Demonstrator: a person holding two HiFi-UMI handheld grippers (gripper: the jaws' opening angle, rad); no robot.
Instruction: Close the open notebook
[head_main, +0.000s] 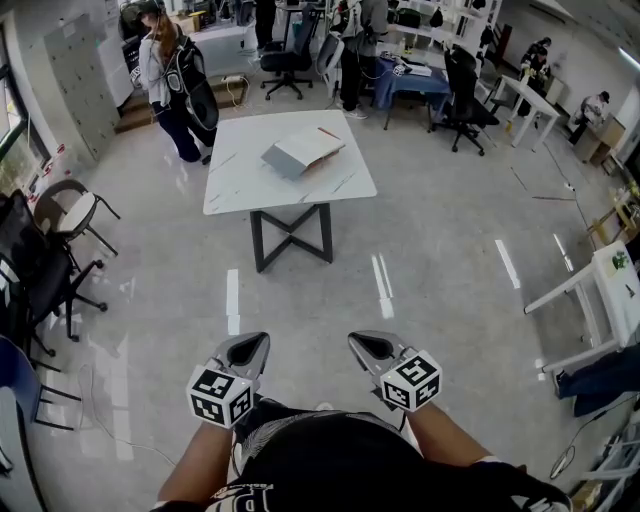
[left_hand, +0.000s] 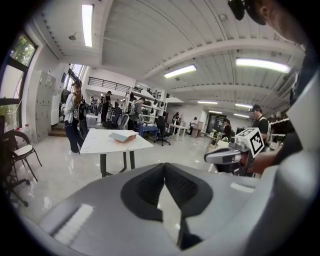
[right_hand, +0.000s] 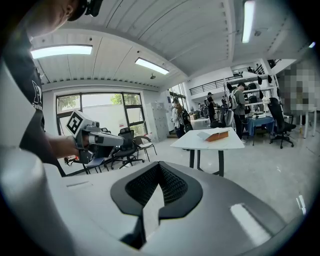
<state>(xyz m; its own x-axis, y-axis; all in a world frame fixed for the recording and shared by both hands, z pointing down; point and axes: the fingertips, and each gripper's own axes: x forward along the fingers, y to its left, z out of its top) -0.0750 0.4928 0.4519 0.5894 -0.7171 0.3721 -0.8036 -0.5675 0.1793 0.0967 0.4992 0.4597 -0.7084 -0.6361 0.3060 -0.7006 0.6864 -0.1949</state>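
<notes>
Currently: approach step, nothing in contact yet

Head view: the notebook (head_main: 303, 150) lies on the white desk (head_main: 240, 190), towards its far right part, well apart from both grippers. It looks tented, one cover raised, with a brown edge showing. How wide it stands open is not clear at this range. The left gripper (head_main: 256, 344) and right gripper (head_main: 362, 344) are held side by side low in the picture, close to the person's body, both pointing towards the desk across bare floor (head_main: 430, 260). A bystander (head_main: 175, 80) stands beyond the desk's far left corner.

Left gripper view: pads pressed together at the tip, nothing between them, so this gripper is clenched on nothing. The notebook (left_hand: 123, 136) sits small and distant on the desk. The right gripper shows at the right edge.

Right gripper view: jaws likewise clenched and empty. The notebook (right_hand: 215, 135) is seen far off on the desk top, its brown edge facing this way.

Judgement: the task is not begun and the cover is not yet folded down. The next move calls for walking up to the desk, bringing one gripper beside the raised cover and pushing it over flat. Clenched jaws should do for a push. The other gripper may need to steady the book against sliding on the smooth top
</notes>
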